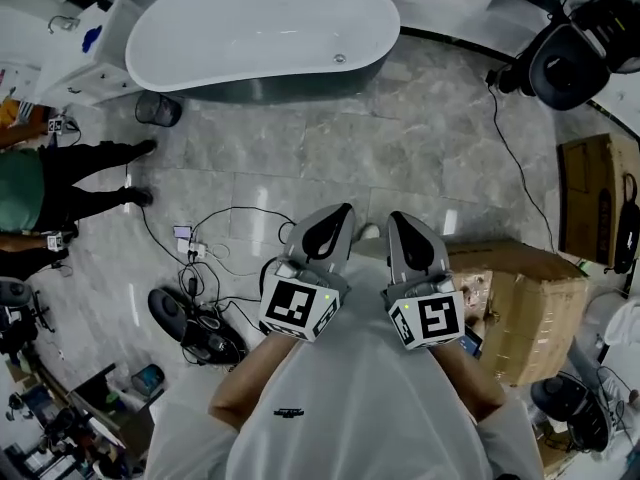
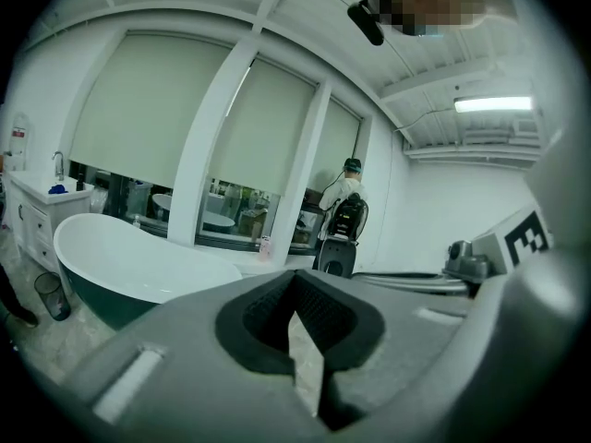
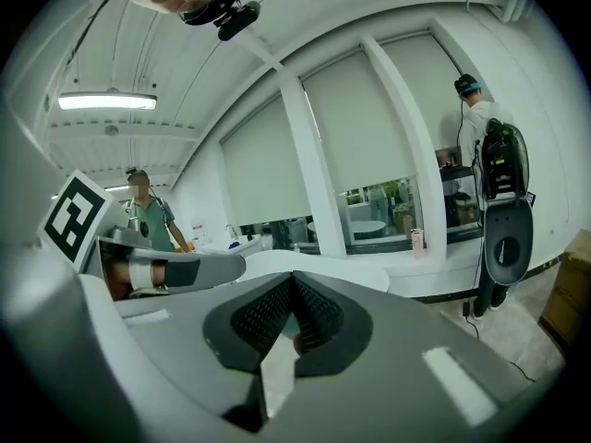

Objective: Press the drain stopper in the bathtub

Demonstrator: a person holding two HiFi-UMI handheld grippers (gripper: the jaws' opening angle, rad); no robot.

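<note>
The white oval bathtub [image 1: 250, 28] with a dark outer wall stands far ahead on the marble floor. Its small round drain stopper [image 1: 339, 58] sits near the tub's right end. My left gripper [image 1: 343, 211] and right gripper [image 1: 396, 218] are held side by side close to my chest, well short of the tub. Both are shut with nothing between the jaws. In the left gripper view the shut left gripper [image 2: 303, 340] fills the foreground with the bathtub [image 2: 138, 261] beyond at left. In the right gripper view the right gripper [image 3: 275, 358] is likewise shut, with the bathtub [image 3: 319, 268] behind.
A person in a green top [image 1: 40, 193] stands at the left. Cables and a power strip [image 1: 200, 253] lie on the floor by my feet. A cardboard box [image 1: 525, 298] sits at my right, a black bin [image 1: 157, 109] by the tub's left end, and a chair [image 1: 570, 63] at far right.
</note>
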